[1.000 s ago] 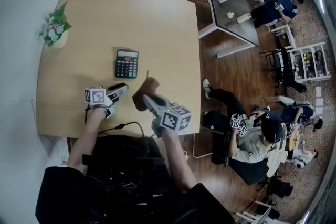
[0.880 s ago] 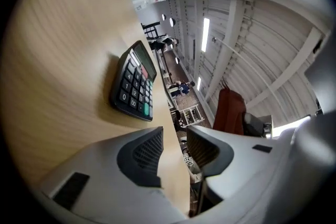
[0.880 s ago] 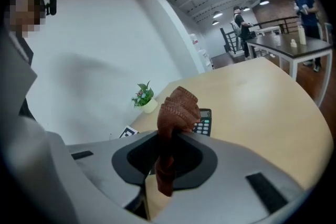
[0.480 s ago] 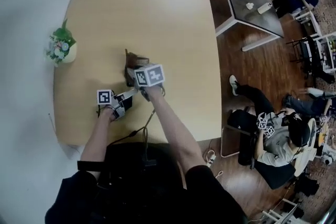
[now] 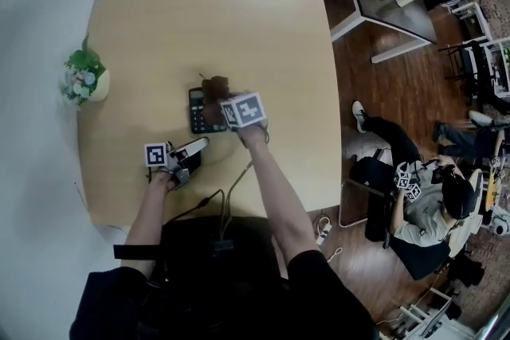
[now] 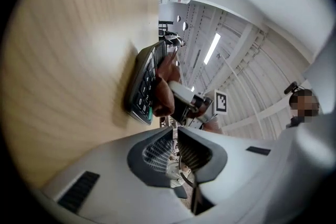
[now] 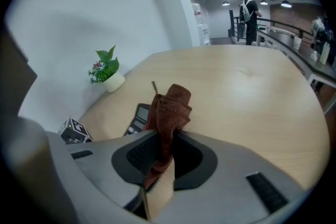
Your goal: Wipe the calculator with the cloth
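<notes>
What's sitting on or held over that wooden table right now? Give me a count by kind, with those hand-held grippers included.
Calculator: 1
Brown cloth: 1
Potted plant: 1
Grippers: 2 (left gripper, right gripper)
Total: 5
</notes>
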`<action>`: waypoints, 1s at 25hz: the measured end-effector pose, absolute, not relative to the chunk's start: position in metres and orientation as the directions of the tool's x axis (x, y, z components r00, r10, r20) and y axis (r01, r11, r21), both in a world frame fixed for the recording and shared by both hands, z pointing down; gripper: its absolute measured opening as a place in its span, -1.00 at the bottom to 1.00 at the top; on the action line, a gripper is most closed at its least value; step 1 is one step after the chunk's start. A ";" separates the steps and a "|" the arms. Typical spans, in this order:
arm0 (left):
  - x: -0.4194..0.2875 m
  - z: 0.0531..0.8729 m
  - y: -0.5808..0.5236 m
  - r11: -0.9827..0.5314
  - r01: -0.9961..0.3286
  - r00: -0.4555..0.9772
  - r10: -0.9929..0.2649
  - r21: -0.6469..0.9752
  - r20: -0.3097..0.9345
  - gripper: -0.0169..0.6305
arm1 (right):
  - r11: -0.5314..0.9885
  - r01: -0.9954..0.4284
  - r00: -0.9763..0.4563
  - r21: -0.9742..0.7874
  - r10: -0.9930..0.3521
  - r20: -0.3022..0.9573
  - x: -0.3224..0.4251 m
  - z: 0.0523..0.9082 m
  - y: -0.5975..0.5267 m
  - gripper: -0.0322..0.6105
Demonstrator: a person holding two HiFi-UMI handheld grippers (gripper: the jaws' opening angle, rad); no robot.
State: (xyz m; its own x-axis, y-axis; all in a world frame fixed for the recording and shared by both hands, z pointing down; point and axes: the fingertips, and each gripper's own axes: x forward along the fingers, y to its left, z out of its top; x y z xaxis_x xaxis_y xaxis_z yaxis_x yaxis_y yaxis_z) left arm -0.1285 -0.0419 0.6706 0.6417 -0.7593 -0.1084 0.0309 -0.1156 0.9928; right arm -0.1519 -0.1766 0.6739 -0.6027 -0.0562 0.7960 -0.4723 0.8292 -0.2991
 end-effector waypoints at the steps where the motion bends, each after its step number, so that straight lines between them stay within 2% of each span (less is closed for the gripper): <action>1: -0.129 0.669 -0.042 -0.120 0.035 0.640 -0.760 0.992 -0.115 -0.85 | 0.821 -0.503 -0.583 -0.270 -0.091 0.808 -0.133 0.675 -0.186 -0.68; 3: -0.129 0.668 -0.041 -0.125 0.041 0.636 -0.762 0.991 -0.122 -0.85 | 0.805 -0.552 -0.544 -0.216 -0.151 0.825 -0.104 0.670 -0.197 -0.69; 5: -0.128 0.668 -0.041 -0.136 0.048 0.634 -0.762 0.990 -0.135 -0.85 | 0.807 -0.545 -0.570 -0.227 -0.158 0.806 -0.107 0.655 -0.191 -0.69; 9: -0.129 0.668 -0.040 -0.146 0.051 0.631 -0.762 0.988 -0.146 -0.85 | 0.819 -0.357 -0.761 -0.448 0.023 0.648 -0.197 0.622 -0.138 -0.69; 12: -0.127 0.669 -0.040 -0.145 0.048 0.630 -0.763 0.988 -0.142 -0.85 | 0.843 -0.275 -0.745 -0.462 0.117 0.656 -0.241 0.639 -0.111 -0.69; 16: -0.124 0.669 -0.040 -0.138 0.045 0.626 -0.768 0.989 -0.136 -0.85 | 0.870 -0.356 -0.625 -0.342 0.051 0.779 -0.213 0.673 -0.133 -0.69; 25: -0.126 0.668 -0.040 -0.136 0.044 0.627 -0.768 0.990 -0.133 -0.85 | 0.765 -0.597 -0.521 -0.244 -0.138 0.842 -0.085 0.683 -0.201 -0.68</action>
State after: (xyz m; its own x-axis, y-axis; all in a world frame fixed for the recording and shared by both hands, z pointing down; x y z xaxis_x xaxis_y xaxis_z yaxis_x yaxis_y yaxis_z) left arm -0.1263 -0.0405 0.6680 0.6269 -0.7676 -0.1333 0.0445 -0.1355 0.9898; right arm -0.0849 -0.2015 0.6825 -0.5214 -0.1379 0.8421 -0.5965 0.7645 -0.2442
